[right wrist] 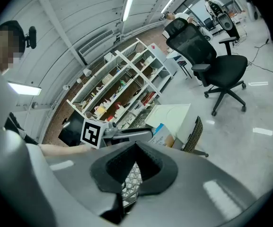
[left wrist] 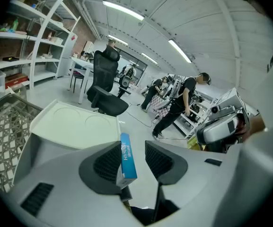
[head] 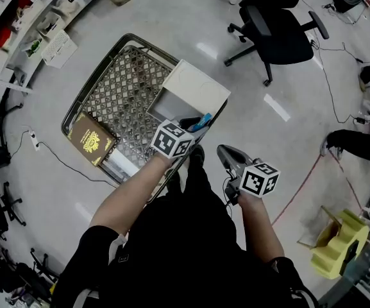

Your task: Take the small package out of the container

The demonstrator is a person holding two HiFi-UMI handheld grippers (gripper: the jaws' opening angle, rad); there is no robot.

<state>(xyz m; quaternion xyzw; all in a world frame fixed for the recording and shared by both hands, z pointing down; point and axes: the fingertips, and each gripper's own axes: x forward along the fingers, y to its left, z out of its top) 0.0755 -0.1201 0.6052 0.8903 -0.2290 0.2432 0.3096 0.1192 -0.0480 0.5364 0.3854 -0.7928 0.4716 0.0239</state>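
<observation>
At the near right corner of the grey wire-mesh basket [head: 95,79] standing on the floor, the left gripper [head: 196,124] had its jaws set around the small blue-and-white cardboard package [head: 201,121]. The package stood on edge beside the open white box with its raised lid [head: 194,85]. Whether it sat inside that box or just against its wall could not be told from above. Seen along the left gripper's own jaws, the package [left wrist: 127,160] lay flat against one ribbed pad, while a strip of floor showed between it and the other. The jaws were therefore partly open around it and not yet clamped. The right gripper [head: 226,153] hung apart, outside the basket near the person's legs. Its jaws were closed together with nothing between them [right wrist: 136,148]. A brown booklet with a gold emblem [head: 92,140] lay untouched at the basket's far side. The step in hand looked like the grasp itself, with the lift not yet begun. The next move would call for bringing the free pad onto the package's broad face without tipping it. A straight upward pull should follow, high enough to clear the white lid and the basket's rim, since a thin, light carton held off-centre could twist or slip.
</observation>
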